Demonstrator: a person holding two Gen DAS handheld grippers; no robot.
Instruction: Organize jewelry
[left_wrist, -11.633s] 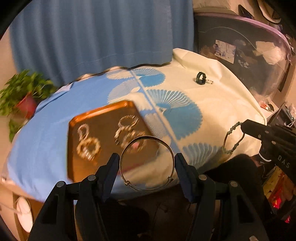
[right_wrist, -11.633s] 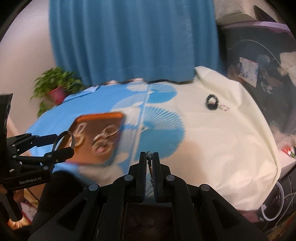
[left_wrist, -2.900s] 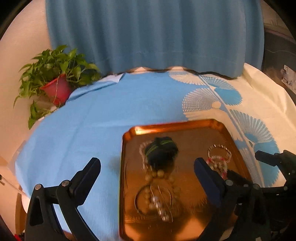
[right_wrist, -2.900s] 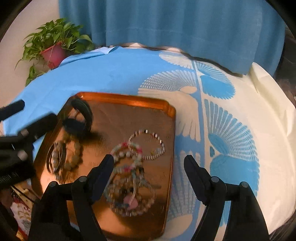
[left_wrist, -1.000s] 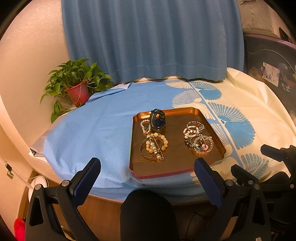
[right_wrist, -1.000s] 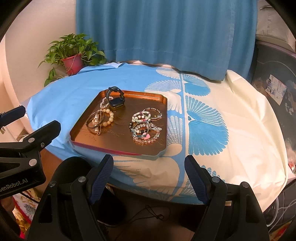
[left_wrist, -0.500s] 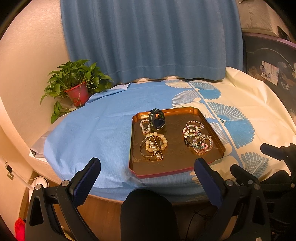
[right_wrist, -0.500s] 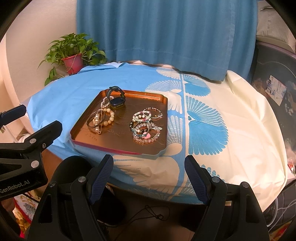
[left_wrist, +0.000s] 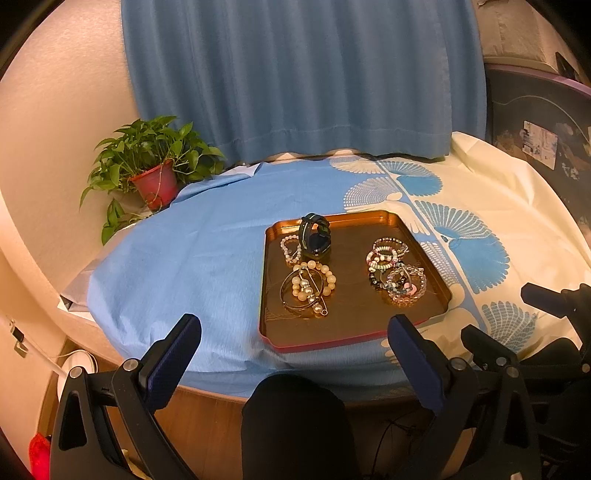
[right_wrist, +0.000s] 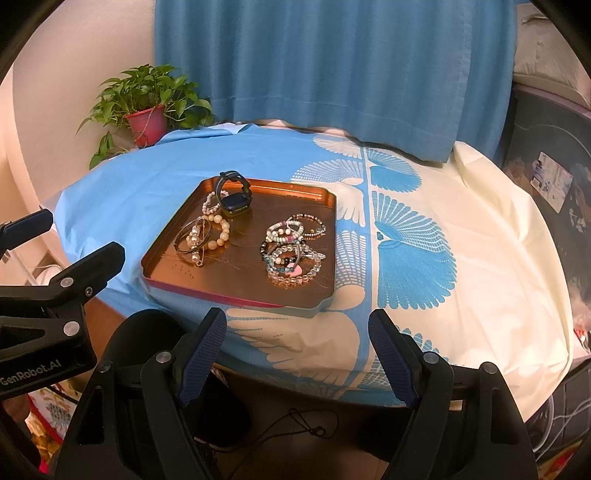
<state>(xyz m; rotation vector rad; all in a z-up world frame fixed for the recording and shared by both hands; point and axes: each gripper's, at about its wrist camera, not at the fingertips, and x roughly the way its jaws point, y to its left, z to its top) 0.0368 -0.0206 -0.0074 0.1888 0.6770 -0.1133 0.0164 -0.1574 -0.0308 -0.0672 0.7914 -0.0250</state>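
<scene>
Jewelry lies gathered in a shallow copper-coloured metal tray (left_wrist: 354, 325) with a red outer rim, set on a round surface (left_wrist: 192, 258) draped in a blue and cream cloth printed with fan-shaped bird patterns. At the tray's far left corner a dark smartwatch with a looped black strap (left_wrist: 314, 239) stands on its edge, touching a small bracelet of pale beads (left_wrist: 289, 249). Just nearer lies a chunky cream bead bracelet (left_wrist: 314, 282) overlapped by thin metal bangles (left_wrist: 295, 299). On the tray's right half, a cluster of multicoloured beaded bracelets (left_wrist: 397, 269) is piled together, well apart from the left group.

The left tongs (left_wrist: 294, 328) hover off the near edge of the surface, blue-padded fingers spread wide with nothing between them. The right tongs (right_wrist: 297, 330) likewise hang short of the tray, spread wide and empty. A dark rounded shape (left_wrist: 295, 424), perhaps the person's knee, sits below between both tools.

A green leafy plant in a red pot (left_wrist: 153, 166) stands beside the surface at far left, in front of a cream wall, and a pleated blue curtain (left_wrist: 295, 74) hangs behind.
</scene>
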